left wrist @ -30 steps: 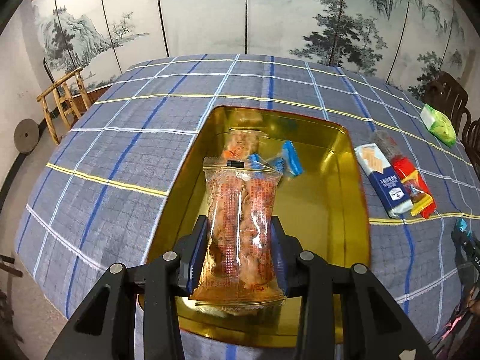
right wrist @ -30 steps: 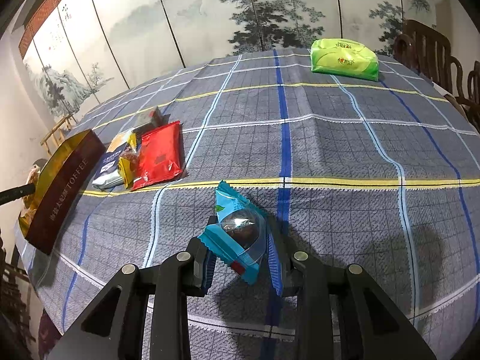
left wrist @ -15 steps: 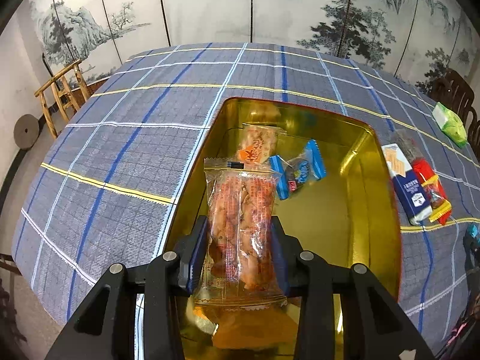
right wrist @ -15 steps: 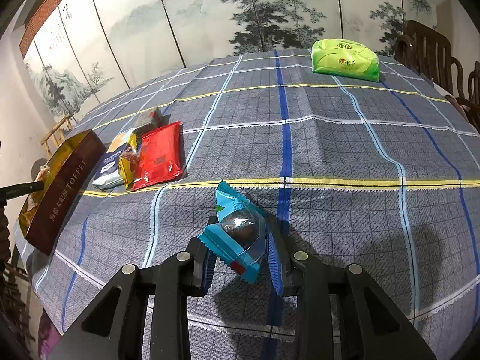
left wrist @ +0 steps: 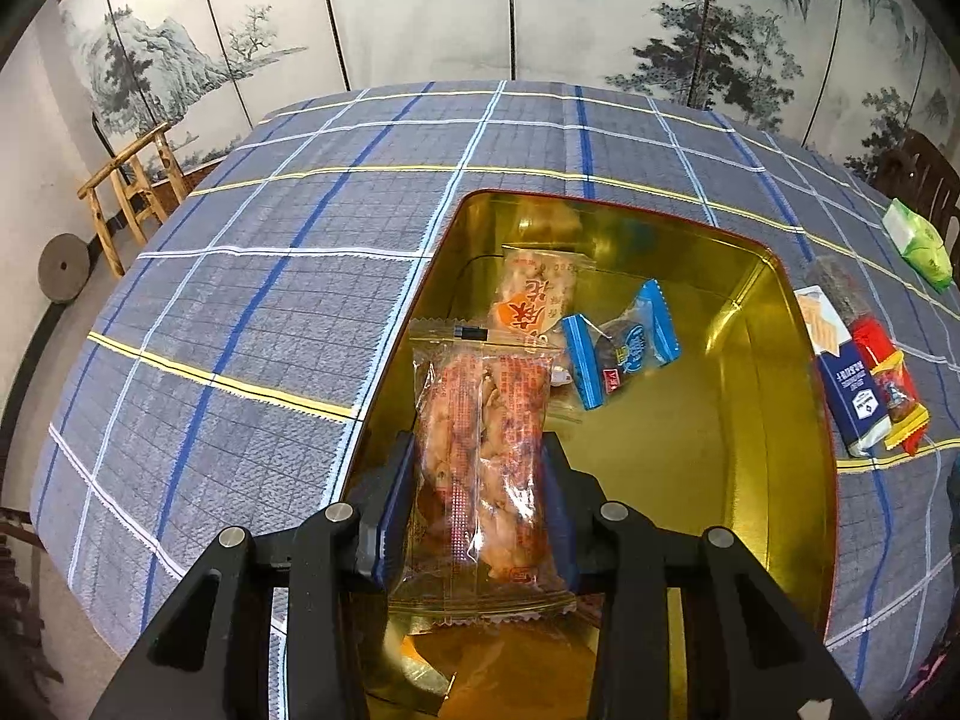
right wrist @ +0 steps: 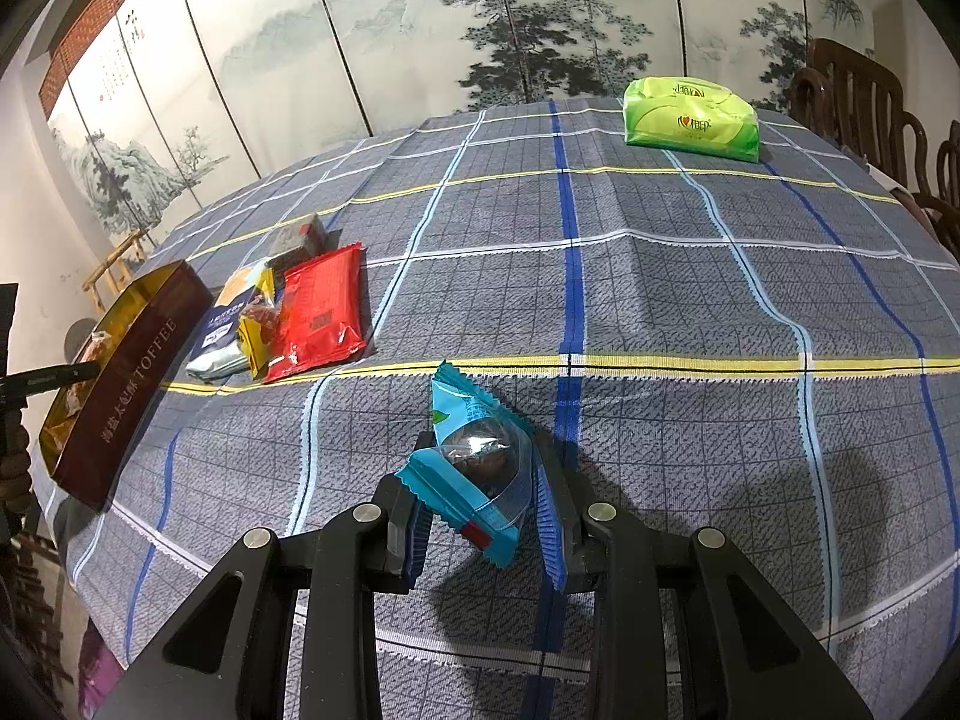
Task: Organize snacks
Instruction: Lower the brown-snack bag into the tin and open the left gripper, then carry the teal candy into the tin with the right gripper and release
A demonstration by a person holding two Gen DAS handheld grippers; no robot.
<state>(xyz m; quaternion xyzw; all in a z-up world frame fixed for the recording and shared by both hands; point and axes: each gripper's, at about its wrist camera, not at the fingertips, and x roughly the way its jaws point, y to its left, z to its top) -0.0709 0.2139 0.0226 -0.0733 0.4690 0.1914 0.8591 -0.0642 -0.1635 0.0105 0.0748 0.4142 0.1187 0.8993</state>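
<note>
My left gripper (left wrist: 477, 510) is shut on a clear orange snack packet (left wrist: 483, 456) and holds it over the near left part of the gold tin (left wrist: 774, 396). In the tin lie an orange packet (left wrist: 534, 294) and a blue wrapped candy (left wrist: 621, 351). My right gripper (right wrist: 480, 504) is shut on a blue wrapped candy (right wrist: 474, 456) just above the checked tablecloth. The tin shows in the right wrist view (right wrist: 129, 372) at far left, its brown side marked TOFFEE.
A blue-white packet (left wrist: 846, 384) and a red packet (left wrist: 888, 372) lie right of the tin; the red packet (right wrist: 321, 312) also shows in the right wrist view. A green tissue pack (right wrist: 690, 117) sits at the far edge. Wooden chairs stand around the table.
My left gripper has moved forward and lower with the orange packet, now over the tin's inside. My right gripper has stayed in place with the blue candy.
</note>
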